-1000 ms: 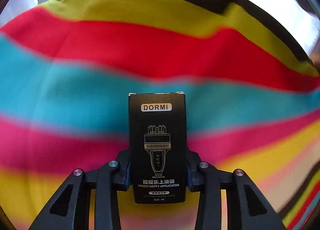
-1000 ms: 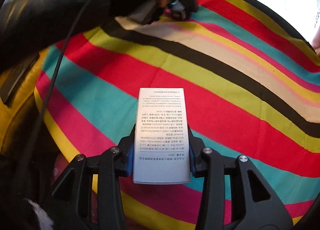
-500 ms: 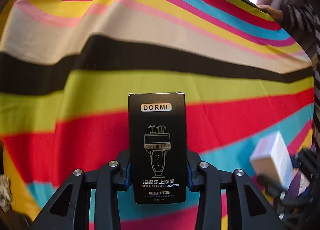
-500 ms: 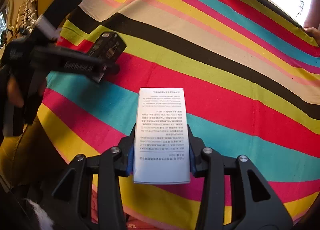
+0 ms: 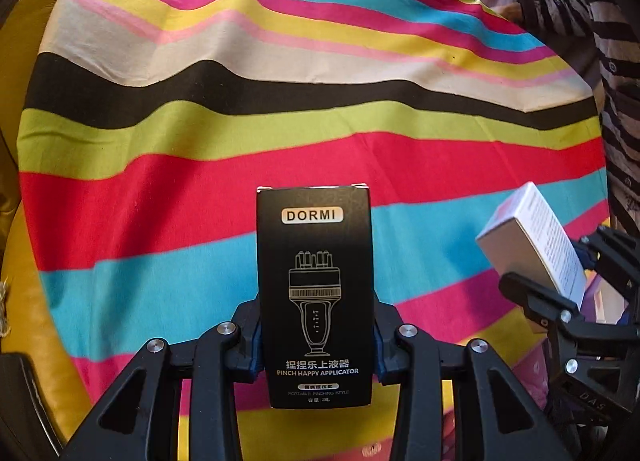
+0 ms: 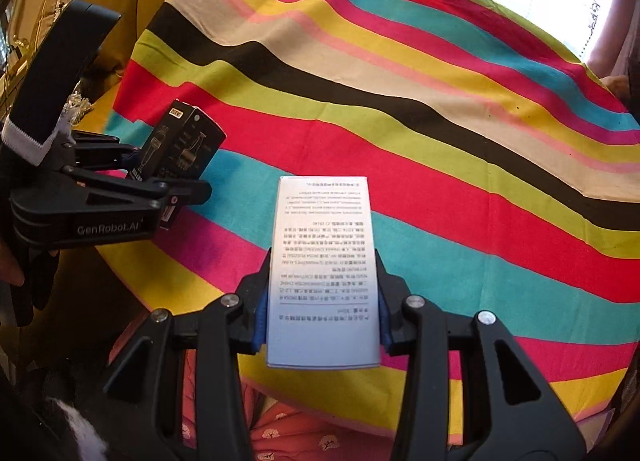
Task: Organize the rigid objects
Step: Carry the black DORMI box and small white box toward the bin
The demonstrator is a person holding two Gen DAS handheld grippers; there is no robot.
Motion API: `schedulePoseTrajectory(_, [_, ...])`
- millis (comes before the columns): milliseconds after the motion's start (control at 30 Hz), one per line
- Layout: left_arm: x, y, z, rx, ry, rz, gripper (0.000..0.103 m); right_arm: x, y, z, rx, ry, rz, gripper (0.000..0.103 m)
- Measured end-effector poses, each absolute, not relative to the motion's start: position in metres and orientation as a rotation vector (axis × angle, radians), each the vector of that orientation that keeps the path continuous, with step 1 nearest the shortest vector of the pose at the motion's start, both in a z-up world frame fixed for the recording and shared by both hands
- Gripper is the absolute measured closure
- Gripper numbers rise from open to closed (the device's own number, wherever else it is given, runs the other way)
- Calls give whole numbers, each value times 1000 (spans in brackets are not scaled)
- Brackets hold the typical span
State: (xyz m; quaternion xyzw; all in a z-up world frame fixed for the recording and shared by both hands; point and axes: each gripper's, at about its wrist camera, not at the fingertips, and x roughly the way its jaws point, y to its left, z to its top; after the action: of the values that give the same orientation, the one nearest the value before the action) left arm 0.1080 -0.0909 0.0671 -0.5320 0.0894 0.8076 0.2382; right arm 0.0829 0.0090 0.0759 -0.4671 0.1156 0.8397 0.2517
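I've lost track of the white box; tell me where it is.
The white box is clamped in the right gripper above the striped tablecloth; in the left wrist view it shows at the right edge.

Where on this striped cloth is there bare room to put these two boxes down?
Nearly all of the striped cloth is bare, from the black stripe down to the near yellow edge. Only the near side is crowded: the left tongs grip the black DORMI box and the right tongs grip the white box, side by side.

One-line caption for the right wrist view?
Right gripper clamps a white box above the striped cloth; left gripper holds a black box alongside.
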Motion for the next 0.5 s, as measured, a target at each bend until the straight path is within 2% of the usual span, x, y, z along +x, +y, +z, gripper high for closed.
schedulePoseTrajectory(267, [169, -90, 72, -1424, 320, 2190, 63, 87, -18, 80, -1305, 239, 2300, 58])
schedulePoseTrajectory(500, [221, -20, 73, -1319, 480, 2089, 63, 155, -28, 86, -1306, 227, 2225, 58])
